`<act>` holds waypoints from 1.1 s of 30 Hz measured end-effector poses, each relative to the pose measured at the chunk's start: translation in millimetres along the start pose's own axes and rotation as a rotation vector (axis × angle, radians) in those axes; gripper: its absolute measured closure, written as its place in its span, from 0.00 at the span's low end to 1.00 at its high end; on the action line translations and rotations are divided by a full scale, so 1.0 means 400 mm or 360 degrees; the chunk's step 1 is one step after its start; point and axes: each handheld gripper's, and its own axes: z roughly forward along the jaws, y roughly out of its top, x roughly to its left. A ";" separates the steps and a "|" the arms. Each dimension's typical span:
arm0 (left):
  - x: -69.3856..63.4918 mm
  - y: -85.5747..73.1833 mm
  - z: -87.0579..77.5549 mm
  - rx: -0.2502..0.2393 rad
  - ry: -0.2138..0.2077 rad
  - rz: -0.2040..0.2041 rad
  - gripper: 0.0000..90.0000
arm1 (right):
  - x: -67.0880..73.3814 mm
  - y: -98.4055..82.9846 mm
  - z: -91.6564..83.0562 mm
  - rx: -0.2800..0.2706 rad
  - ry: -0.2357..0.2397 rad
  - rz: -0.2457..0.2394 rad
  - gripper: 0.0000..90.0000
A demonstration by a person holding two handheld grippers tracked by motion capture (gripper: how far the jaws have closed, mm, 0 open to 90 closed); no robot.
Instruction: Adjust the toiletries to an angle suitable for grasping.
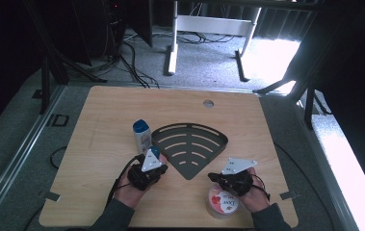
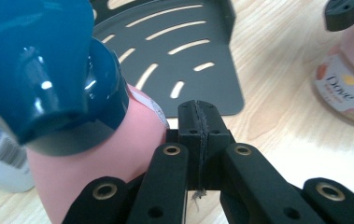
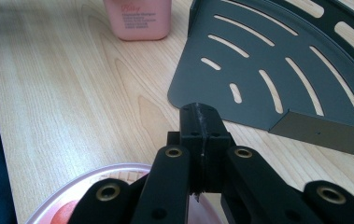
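Observation:
My left gripper [image 1: 157, 169] is shut with nothing between its jaws, seen close up in the left gripper view [image 2: 198, 122]. A pink bottle [image 2: 86, 163] with a teal cap [image 1: 154, 152] stands right against its left side. My right gripper [image 1: 213, 177] is also shut and empty [image 3: 201, 127], and it points at the near corner of a dark slotted corner shelf [image 1: 189, 149] lying flat on the table. A pink-lidded Dove jar [image 1: 223, 202] sits just under and behind the right gripper.
A white bottle with a blue cap [image 1: 141, 134] stands left of the shelf, behind the pink bottle. The wooden table [image 1: 98, 110] has a round hole [image 1: 208, 103] near its far edge. Cables and table legs lie on the floor beyond.

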 end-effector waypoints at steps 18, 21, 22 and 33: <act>0.071 -0.007 0.013 0.0016 0.0027 0.0012 1.00 | -0.026 -0.063 -0.093 -0.0026 -0.0143 0.0111 1.00; 0.075 -0.007 0.018 0.0013 0.0014 0.0007 1.00 | -0.027 -0.075 -0.104 -0.0023 -0.0158 0.0129 1.00; 0.077 -0.007 0.021 0.0014 0.0010 0.0013 1.00 | -0.028 -0.082 -0.109 -0.0021 -0.0165 0.0138 1.00; 0.068 -0.010 0.040 0.0035 0.0001 0.0005 0.98 | -0.017 -0.153 -0.140 0.0038 -0.0200 0.0208 1.00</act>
